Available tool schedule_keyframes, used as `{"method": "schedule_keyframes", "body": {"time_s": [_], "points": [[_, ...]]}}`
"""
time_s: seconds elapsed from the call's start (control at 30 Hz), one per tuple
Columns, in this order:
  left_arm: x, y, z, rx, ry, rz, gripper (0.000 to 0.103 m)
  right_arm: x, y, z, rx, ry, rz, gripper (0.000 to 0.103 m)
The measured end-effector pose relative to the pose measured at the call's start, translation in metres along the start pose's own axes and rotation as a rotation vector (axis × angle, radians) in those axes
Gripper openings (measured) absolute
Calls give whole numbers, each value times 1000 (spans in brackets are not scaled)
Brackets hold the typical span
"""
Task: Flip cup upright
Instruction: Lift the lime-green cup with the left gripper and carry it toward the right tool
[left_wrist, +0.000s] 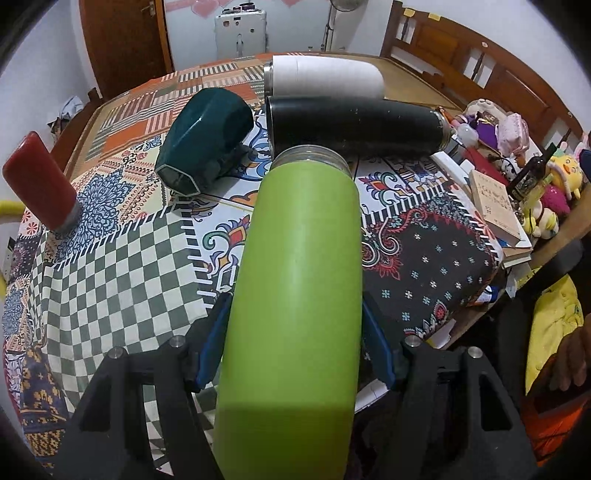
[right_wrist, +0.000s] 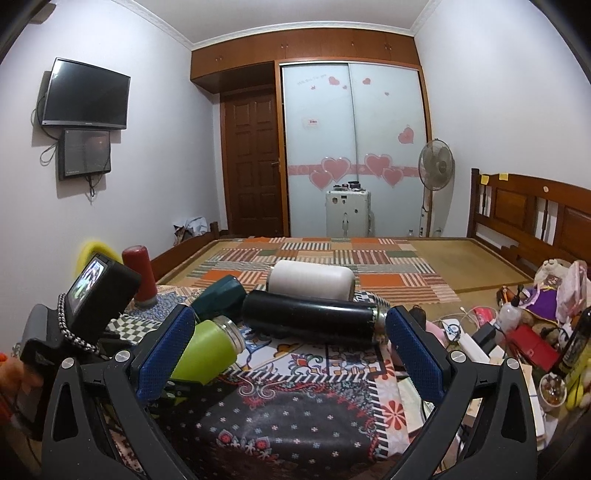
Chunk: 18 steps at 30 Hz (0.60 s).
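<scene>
My left gripper (left_wrist: 295, 354) has its blue-padded jaws clamped on the lime-green cylindrical metal flask (left_wrist: 299, 280), one pad pressed to each side of its lower body. The flask points away from me along the fingers, its silver threaded mouth nearly touching the side of the long black cylindrical flask (left_wrist: 358, 123). My right gripper (right_wrist: 291, 350) stands with jaws wide apart and nothing between them, hovering over the patterned patchwork tablecloth (right_wrist: 295, 424).

I judge the task barely begun on this cup: the grip is made, but the green flask is tilted near horizontal, not yet stood on its base. The tipping-up and the setting-down are left. The black flask, the white cylindrical tumbler (left_wrist: 325, 77) behind it and the dark teal faceted cup (left_wrist: 207, 144) all lie on their sides too; the red cylindrical flask (left_wrist: 40, 181) stands mouth-down at the left.

The left view shows the pads gripping the flask. The right view alone shows the flask's mouth end slanting upward off the cloth.
</scene>
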<state>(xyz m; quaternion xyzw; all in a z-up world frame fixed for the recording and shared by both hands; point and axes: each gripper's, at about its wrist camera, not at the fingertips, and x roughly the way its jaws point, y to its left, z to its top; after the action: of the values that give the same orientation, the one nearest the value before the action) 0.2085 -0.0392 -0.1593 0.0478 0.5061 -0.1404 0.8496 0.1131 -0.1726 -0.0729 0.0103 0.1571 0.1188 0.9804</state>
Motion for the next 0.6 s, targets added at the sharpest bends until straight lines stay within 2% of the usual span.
{"method": "schedule_keyframes", "body": {"time_s": [0.1, 0.37, 0.6], "points": [[1, 1, 2, -7, -5, -7, 66, 3, -4, -2, 7, 11, -3, 103], [7, 1, 9, -14, 51, -20, 66, 8, -1, -4, -4, 33, -1, 103], [-26, -3, 17, 30, -65, -4, 67, 8, 4, -2, -20, 42, -11, 103]]}}
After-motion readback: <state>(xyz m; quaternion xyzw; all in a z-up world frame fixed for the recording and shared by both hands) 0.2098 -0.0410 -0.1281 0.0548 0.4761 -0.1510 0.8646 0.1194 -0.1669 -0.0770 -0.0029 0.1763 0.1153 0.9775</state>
